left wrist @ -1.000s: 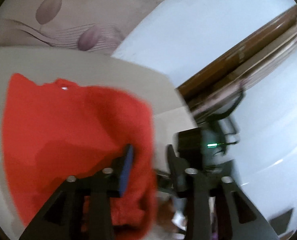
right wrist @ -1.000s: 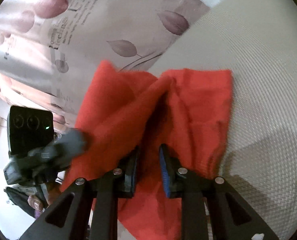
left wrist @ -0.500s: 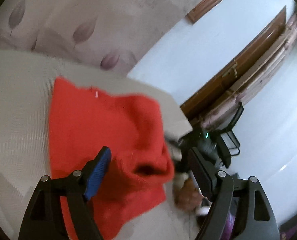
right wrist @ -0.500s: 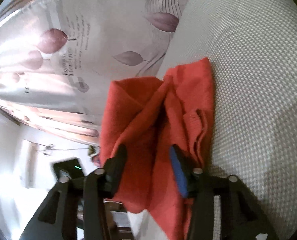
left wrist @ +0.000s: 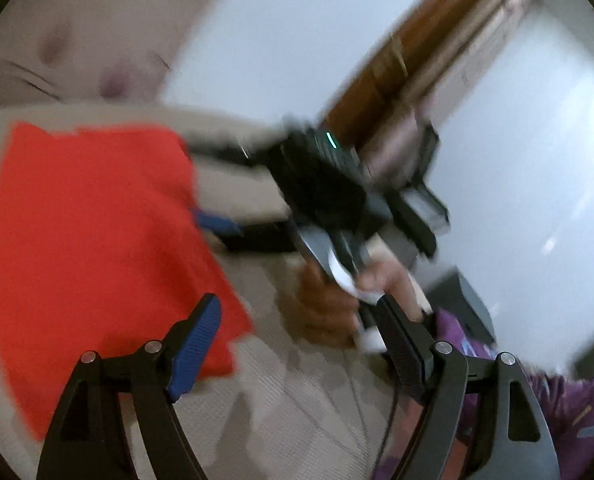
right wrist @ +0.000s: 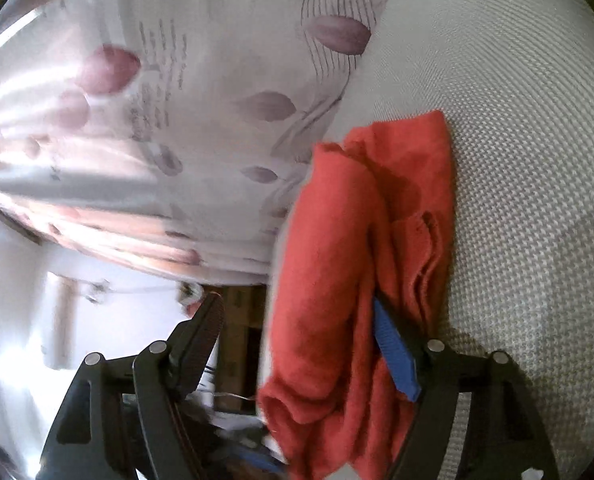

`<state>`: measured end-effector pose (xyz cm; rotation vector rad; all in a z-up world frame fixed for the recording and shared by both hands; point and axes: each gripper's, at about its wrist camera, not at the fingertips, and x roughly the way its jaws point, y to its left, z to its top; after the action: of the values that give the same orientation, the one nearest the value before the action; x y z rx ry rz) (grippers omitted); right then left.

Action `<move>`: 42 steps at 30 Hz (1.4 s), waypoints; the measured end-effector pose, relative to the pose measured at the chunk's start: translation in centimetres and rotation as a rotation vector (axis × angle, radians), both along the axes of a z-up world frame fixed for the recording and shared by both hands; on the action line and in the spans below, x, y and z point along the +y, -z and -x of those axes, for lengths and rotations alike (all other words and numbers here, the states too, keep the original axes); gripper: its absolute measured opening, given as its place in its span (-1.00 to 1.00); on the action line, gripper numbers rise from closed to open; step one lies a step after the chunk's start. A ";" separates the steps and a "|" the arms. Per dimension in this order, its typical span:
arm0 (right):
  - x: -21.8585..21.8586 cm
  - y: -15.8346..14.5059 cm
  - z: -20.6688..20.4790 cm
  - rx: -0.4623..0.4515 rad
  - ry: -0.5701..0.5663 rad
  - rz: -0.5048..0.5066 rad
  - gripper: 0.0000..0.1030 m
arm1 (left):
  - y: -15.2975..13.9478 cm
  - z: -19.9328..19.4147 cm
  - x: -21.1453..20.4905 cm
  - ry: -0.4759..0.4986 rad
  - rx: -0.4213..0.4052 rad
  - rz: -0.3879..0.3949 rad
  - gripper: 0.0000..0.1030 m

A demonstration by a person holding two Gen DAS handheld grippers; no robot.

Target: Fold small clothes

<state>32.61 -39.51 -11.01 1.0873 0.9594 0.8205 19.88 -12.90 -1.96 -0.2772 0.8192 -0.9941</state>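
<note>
Lying folded but lumpy on the woven surface [right wrist: 537, 120], centre frame: red knit garment [right wrist: 337, 260]. Hovering spread and empty: left tongs [left wrist: 297, 344], right tongs [right wrist: 297, 344]. Probably remaining: flattening, a final fold.

The small red-orange knitted garment [left wrist: 97, 240] is lying folded over itself on the pale woven cloth surface [right wrist: 537, 160], its layers bunching into soft rolls and showing 1 raw hem edge. One end is hanging past the surface's edge, toward the patterned curtain.
</note>
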 end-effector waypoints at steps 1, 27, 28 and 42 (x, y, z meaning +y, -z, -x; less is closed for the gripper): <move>0.4 -0.5 -0.1 -0.010 -0.005 0.055 0.41 | -0.4 -0.2 1.3 -0.059 -0.035 0.000 0.53; 0.7 -1.4 -3.1 -0.115 0.029 0.393 -0.50 | 4.4 -2.7 6.1 -0.310 -0.026 -0.065 0.55; 0.7 -1.7 -2.8 -0.123 0.050 0.410 -0.46 | 4.4 -2.6 6.2 -0.311 -0.038 -0.082 0.55; 4.3 -3.6 9.8 -0.271 -0.053 0.611 -0.74 | 3.9 2.3 6.5 -0.256 -0.093 -0.158 0.47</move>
<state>22.79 -35.24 -7.39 0.4138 0.9234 0.6325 17.53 -6.38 -5.88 -0.1929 0.7515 -0.6936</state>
